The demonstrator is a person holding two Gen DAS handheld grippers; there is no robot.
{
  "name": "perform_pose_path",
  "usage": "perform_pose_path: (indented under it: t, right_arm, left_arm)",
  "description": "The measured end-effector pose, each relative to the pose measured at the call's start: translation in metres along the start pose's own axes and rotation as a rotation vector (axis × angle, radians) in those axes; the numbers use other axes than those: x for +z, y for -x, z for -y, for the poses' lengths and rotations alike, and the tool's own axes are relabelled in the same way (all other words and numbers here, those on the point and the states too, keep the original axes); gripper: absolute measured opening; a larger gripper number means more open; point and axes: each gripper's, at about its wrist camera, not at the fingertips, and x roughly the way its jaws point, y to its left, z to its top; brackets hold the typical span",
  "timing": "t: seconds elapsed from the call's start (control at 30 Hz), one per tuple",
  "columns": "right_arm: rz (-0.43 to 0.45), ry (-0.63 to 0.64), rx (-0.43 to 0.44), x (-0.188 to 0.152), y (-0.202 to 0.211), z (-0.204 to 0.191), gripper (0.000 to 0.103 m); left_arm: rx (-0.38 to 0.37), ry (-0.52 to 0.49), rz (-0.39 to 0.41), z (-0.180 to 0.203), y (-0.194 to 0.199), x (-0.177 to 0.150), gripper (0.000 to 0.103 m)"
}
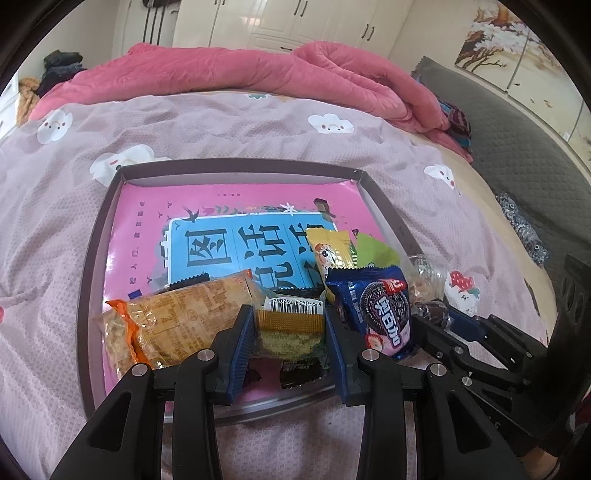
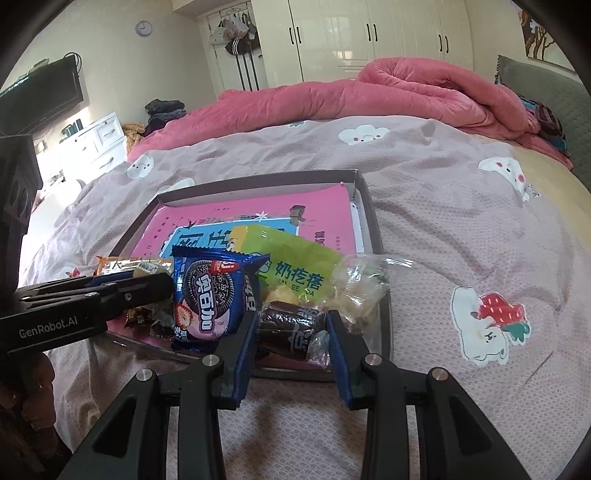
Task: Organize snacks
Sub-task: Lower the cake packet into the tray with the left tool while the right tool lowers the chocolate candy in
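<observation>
A shallow dark-rimmed box (image 1: 92, 258) lined with a pink and blue sheet lies on the bed and holds several snacks at its near end. My left gripper (image 1: 290, 321) is open, its jaws on either side of a gold-wrapped pastry (image 1: 288, 332). An orange bread pack (image 1: 177, 325) lies to its left, a blue cookie pack (image 1: 380, 306) to its right. My right gripper (image 2: 291, 325) is open around a dark brown wrapped snack (image 2: 288, 325) at the box's near right corner (image 2: 386, 332). A green pack (image 2: 291, 266) and a clear wrapper (image 2: 362, 284) lie behind it. The cookie pack (image 2: 210, 295) stands to its left.
The bed has a mauve sheet with cloud prints (image 2: 461, 229). A rolled pink duvet (image 1: 240, 74) lies along the far side. A grey headboard (image 1: 517, 155) is at right. White wardrobes (image 2: 351, 33) stand behind, and a white dresser (image 2: 96, 144) and a TV (image 2: 40, 96) at left.
</observation>
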Motion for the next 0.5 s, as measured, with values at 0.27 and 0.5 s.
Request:
perform_pose_path:
  t: [0.27, 0.5]
  right_arm:
    - [-0.010, 0.015, -0.005, -0.0009, -0.0058, -0.0029, 0.037]
    - [-0.006, 0.043, -0.041, -0.0023, -0.0063, -0.0067, 0.037]
  left_arm:
    - [0.001, 0.000, 0.005, -0.0018, -0.0011, 0.0020, 0.039]
    - [0.002, -0.002, 0.006, -0.0012, -0.0014, 0.0024, 0.039]
